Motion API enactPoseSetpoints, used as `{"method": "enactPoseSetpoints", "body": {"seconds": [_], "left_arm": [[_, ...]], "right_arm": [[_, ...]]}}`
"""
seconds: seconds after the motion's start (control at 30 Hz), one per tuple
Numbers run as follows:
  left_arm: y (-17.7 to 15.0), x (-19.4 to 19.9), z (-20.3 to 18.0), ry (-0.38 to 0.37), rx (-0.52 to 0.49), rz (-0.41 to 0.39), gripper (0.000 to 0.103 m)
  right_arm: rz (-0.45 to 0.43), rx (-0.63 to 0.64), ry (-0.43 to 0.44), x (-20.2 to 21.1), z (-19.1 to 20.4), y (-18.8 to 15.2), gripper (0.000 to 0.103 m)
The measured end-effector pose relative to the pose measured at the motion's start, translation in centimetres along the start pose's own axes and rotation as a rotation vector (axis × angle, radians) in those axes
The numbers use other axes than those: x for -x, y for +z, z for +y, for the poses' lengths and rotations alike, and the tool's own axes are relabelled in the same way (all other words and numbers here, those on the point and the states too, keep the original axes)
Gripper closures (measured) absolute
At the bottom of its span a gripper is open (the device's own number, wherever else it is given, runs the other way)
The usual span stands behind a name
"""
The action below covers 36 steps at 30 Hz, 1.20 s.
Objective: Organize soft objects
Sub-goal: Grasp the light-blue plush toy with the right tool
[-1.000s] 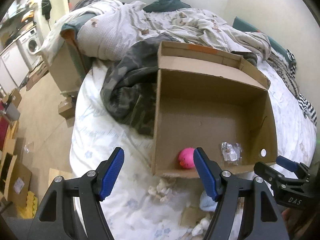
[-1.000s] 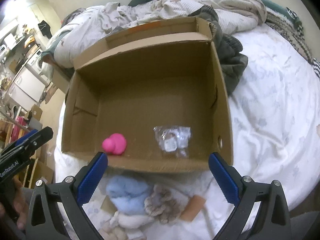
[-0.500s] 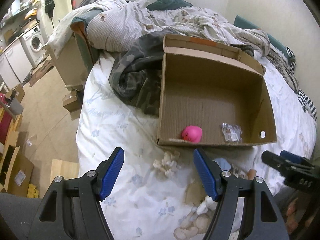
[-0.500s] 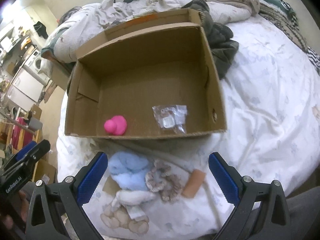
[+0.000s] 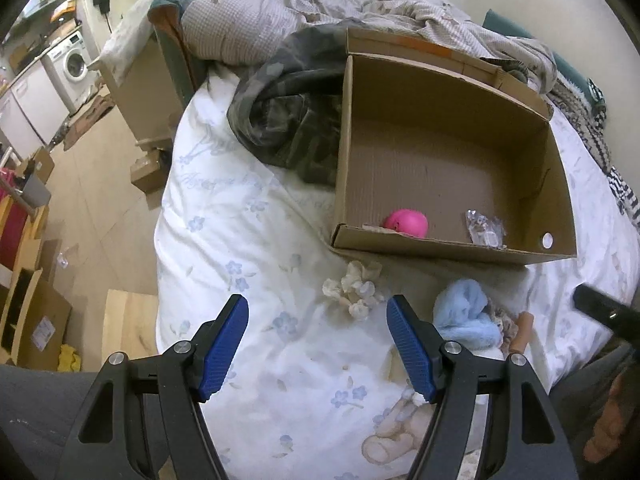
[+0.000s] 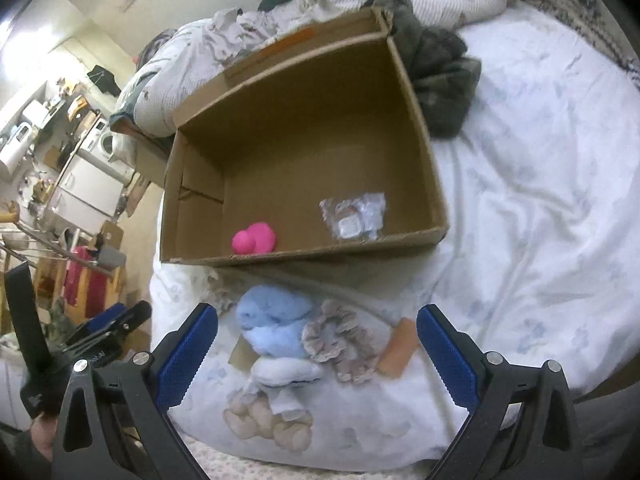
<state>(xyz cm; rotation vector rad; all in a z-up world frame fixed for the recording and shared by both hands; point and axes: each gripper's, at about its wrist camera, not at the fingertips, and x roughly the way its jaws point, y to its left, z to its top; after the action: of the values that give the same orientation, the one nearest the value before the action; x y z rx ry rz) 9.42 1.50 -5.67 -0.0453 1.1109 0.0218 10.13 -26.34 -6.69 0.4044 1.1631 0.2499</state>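
Each wrist camera looks steeply down over its own blue pads at the bed [image 5: 248, 216]. Both views share the cardboard box [image 5: 452, 248] toward 12–1 o'clock, seen fairly near, and the nearer soft items.

The bed [image 5: 248, 236], covered by a white floral sheet, carries an open cardboard box [image 5: 452, 248], a cream scrunchie [image 5: 354, 290], a blue plush [image 6: 272, 322] and rumpled blankets [image 5: 288, 120].

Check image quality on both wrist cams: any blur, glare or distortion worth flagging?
Left wrist: sharp, heavy fisheye bending at the edges, dark vignette corners, cardboard box evenly lit. Right wrist: softer, slight motion smear on the box rim and the clear plastic packet; blown-out glare at upper left; blue plush a bit overexposed.
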Motion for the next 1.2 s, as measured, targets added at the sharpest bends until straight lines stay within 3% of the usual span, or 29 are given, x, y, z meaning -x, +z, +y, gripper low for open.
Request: {"method": "enactPoseSetpoints", "body": {"seconds": [0.1,0.23,0.33,0.57,0.63,0.67,0.7,0.8,1.03,1.2], "left_arm": [[0.1,0.2,0.2,0.004,0.013,-0.011,0.034],[0.2,0.6,0.7,0.020,0.043,-0.025,0.034],[0.4,0.6,1.0,0.034,0.060,-0.029,0.034],[0.5,0.4,1.4,0.008,0.086,-0.013,0.034],[0.6,0.2,1.4,0.002,0.094,-0.006,0.034],[0.6,0.0,1.3,-0.001,0.096,-0.001,0.034],[0.6,-0.1,1.2,-0.005,0.098,0.005,0.034],[0.6,-0.4,1.0,-0.008,0.094,0.017,0.034],[0.6,-1.3,0.7,-0.018,0.100,0.051,0.034],[0.5,-1.8,-0.2,-0.043,0.078,0.074,0.034]], "right_arm": [[0.075,0.018,0.046,-1.9,1.0,-0.3,0.013],[0.193,0.157,0.042,-5.6,4.5,-0.4,0.015],[0.231,0.278,-0.026,-8.3,7.2,-0.3,0.015],[0.294,0.391,-0.167,-13.6,9.5,-0.1,0.015],[0.311,0.383,-0.188,-14.5,9.0,-0.3,0.031],[0.316,0.374,-0.185,-14.7,8.7,-0.3,0.055],[0.315,0.359,-0.189,-14.7,8.3,-0.2,0.066],[0.289,0.291,-0.103,-13.3,7.4,0.5,0.076],[0.210,0.137,0.111,-7.1,6.3,1.8,0.077],[0.172,0.099,0.146,-3.9,5.2,1.4,0.077]]}}
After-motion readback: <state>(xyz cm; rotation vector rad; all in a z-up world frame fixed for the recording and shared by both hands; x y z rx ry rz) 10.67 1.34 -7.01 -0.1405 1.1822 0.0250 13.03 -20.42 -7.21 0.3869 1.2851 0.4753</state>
